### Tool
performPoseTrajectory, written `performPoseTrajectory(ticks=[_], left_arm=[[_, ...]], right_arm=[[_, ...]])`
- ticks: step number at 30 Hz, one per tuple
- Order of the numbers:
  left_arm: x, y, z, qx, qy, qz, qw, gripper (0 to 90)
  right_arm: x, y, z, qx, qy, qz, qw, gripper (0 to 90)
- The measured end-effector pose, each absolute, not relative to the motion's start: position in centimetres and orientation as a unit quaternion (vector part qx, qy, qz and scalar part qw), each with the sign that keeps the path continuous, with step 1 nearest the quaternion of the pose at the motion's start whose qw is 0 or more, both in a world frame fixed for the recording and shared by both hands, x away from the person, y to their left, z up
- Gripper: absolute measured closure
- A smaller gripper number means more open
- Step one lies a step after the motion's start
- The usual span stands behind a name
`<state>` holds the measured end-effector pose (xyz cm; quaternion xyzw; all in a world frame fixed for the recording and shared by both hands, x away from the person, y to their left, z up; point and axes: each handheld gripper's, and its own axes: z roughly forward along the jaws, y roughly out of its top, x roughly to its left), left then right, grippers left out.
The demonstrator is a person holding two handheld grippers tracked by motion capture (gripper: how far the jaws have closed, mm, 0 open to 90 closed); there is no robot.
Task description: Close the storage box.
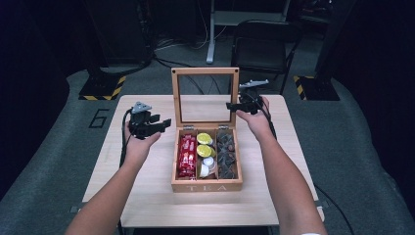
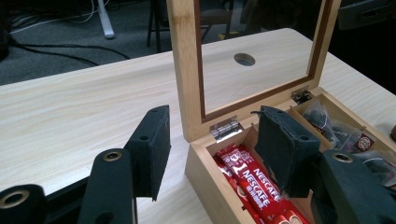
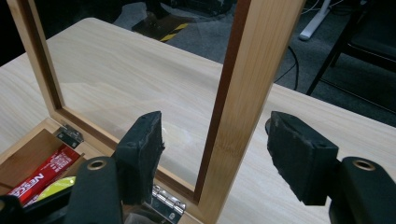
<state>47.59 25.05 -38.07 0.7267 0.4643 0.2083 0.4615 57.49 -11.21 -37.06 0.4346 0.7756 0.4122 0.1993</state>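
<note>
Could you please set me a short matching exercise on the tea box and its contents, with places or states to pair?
Things:
1. red sachets
2. yellow-lidded cups
3. dark tea bags
4. glass lid

Places or states:
A. middle compartment
B. standing open, upright
C. left compartment
D. right compartment

Pairs: 1-C, 2-A, 3-D, 4-B

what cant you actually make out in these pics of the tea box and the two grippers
- Tea box compartments: in the high view the white items under the yellow ones are too small to identify.
- Dark packets: in the left gripper view the print is too small, and that gripper's jaw covers part of them.
- Red Nescafe sticks: cut off by the bottom edge in the left gripper view.
- Right gripper: its open jaws straddle the lid frame; contact cannot be told.
</note>
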Motion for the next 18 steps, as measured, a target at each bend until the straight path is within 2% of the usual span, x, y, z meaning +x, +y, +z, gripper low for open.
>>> performPoseTrajectory(ticks=[9, 18], left_arm=[[47.12, 25.65, -38.18, 0.726, 0.466, 0.21, 0.459, 44.7], [46.9, 25.9, -38.3, 0.727, 0.468, 0.208, 0.458, 44.7]], right_arm=[[57.93, -10.78, -37.69, 0.425, 0.781, 0.412, 0.198, 35.5], [58.23, -10.69, -37.68, 0.429, 0.78, 0.41, 0.199, 39.5]])
